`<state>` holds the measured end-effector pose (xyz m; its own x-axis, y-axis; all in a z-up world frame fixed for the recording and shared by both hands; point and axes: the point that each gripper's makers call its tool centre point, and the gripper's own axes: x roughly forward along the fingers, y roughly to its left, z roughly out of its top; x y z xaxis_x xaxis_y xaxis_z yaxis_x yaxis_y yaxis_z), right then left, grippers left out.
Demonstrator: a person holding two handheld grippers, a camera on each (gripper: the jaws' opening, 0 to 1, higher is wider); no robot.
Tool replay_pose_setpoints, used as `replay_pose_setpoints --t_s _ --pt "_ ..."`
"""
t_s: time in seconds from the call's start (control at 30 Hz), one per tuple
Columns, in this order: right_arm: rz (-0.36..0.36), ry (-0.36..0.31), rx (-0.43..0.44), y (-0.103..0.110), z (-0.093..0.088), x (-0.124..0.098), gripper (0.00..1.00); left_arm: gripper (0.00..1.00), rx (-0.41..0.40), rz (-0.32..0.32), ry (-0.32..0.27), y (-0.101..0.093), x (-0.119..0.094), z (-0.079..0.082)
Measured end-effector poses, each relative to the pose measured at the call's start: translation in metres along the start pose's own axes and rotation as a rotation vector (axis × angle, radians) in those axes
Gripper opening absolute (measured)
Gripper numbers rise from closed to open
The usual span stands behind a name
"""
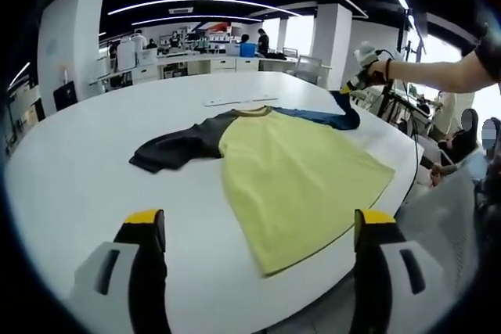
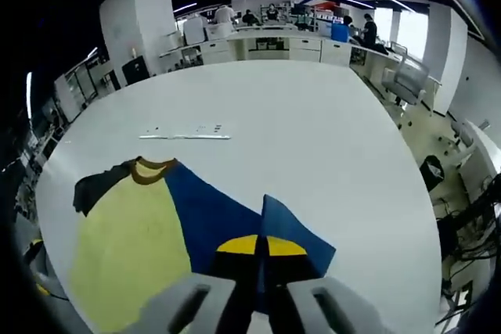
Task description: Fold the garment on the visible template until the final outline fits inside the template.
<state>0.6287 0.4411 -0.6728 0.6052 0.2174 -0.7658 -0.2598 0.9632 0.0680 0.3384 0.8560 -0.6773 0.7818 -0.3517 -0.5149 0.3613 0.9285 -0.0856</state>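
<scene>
A: Item one, largest?
B: Round white table (image 1: 70,170), wide and smooth. All else is listed relative to it.

A: Item two?
B: Short-sleeved fabric T-shirt with a yellow body, one black sleeve, one blue sleeve and a brown collar (image 1: 293,174). It lies spread flat on the table, hem toward the table's near edge in the left gripper view, collar toward the table's middle. In the right gripper view the same shirt (image 2: 129,244) lies at the table's near-left part, the blue sleeve lifted off the surface.

A: Item three?
B: Left gripper (image 1: 258,232), grey with yellow-tipped black jaws. Jaws spread wide apart, holding nothing, hovering over the table's near edge, the shirt's hem just beyond and between them.

A: Item four?
B: Right gripper (image 2: 261,246), same make. Jaws pressed together, pinching the tip of the blue sleeve above the table's near part. In the left gripper view it (image 1: 362,72) is raised over the table's far-right edge, held by a person's hand (image 1: 379,70), the sleeve hanging from it.

A: Item five, smallest?
B: Thin flat white strip (image 2: 186,135) with small dark marks, lying on the table beyond the collar, apart from the shirt. Also seen from the left gripper view (image 1: 239,101).
</scene>
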Motion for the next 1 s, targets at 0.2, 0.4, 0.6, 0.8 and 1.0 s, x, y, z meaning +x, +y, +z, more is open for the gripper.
replay_pose_setpoints --t_s 0.2,0.4,0.6,0.8,1.0 --pt "0.015 0.010 -0.034 0.021 0.005 0.007 0.00 0.99 -0.012 0.006 -0.018 0.002 -0.002 0.003" --pt "0.048 0.017 -0.088 0.048 0.014 0.012 0.00 0.99 -0.010 0.012 -0.017 0.003 -0.003 0.002" --pt "0.060 0.022 -0.142 0.073 0.022 0.017 0.00 0.99 -0.009 0.011 -0.009 0.002 -0.003 0.000" --pt "0.077 0.029 -0.200 0.101 0.029 0.024 0.00 0.99 -0.007 0.017 -0.017 0.003 -0.003 0.002" --pt "0.103 0.035 -0.234 0.128 0.034 0.029 0.00 0.98 -0.007 0.026 -0.018 0.007 -0.004 0.001"
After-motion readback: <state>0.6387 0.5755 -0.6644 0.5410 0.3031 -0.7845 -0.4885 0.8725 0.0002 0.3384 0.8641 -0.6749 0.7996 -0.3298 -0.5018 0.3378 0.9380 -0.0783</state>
